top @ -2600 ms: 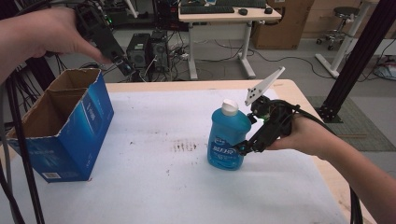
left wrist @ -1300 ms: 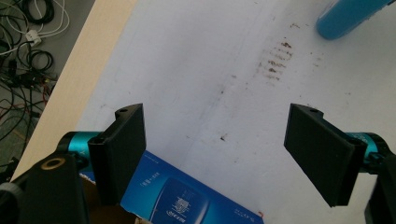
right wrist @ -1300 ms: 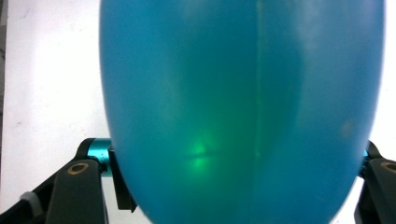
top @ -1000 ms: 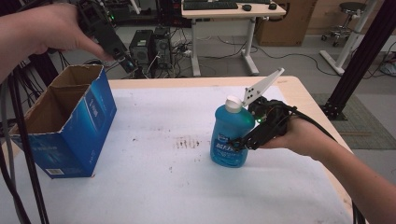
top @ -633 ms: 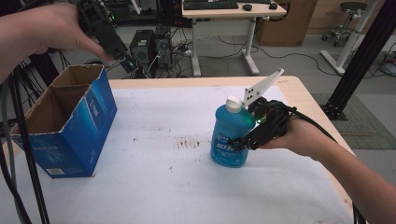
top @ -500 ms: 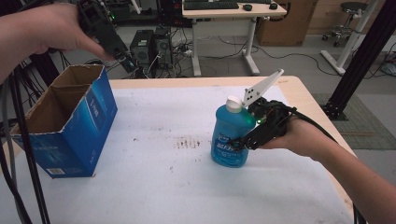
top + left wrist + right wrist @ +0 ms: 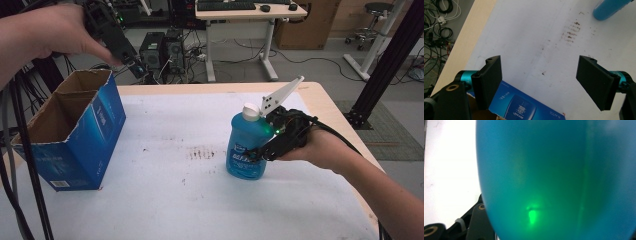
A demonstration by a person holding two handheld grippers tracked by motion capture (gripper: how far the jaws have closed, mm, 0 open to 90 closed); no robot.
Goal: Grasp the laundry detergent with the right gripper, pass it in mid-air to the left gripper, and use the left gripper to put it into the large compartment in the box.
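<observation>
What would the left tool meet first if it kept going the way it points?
Probably the near top edge of the blue cardboard box just below the left tool; past it lies the white table cover. Depth is unclear.

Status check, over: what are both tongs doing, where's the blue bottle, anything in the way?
Right tongs just closed on blue bottle, upright on table. Left tongs open, above blue box. Path clear.

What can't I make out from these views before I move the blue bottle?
- High view: print on the blue bottle label is too small to read.
- Right gripper view: the bottle's body blocks the right gripper's far side, so contact there is hidden.
- High view: the cardboard box floor is hidden by its own walls.
- Left gripper view: the box is cut off by the bottom edge.
</observation>
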